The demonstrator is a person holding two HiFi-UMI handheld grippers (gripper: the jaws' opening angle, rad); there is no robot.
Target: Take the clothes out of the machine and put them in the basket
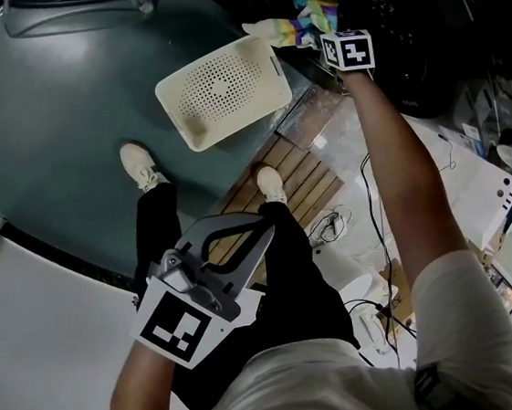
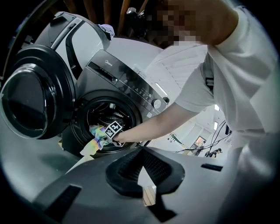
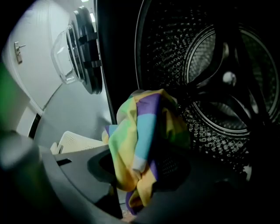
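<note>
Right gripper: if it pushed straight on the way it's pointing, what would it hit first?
Past the colourful cloth clamped in the right gripper, most likely the perforated drum wall, though how far off it lies is unclear.

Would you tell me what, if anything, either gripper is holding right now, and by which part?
The right gripper grips the rainbow-striped cloth by a bunched fold at the mouth of the drum; the left gripper holds nothing.
</note>
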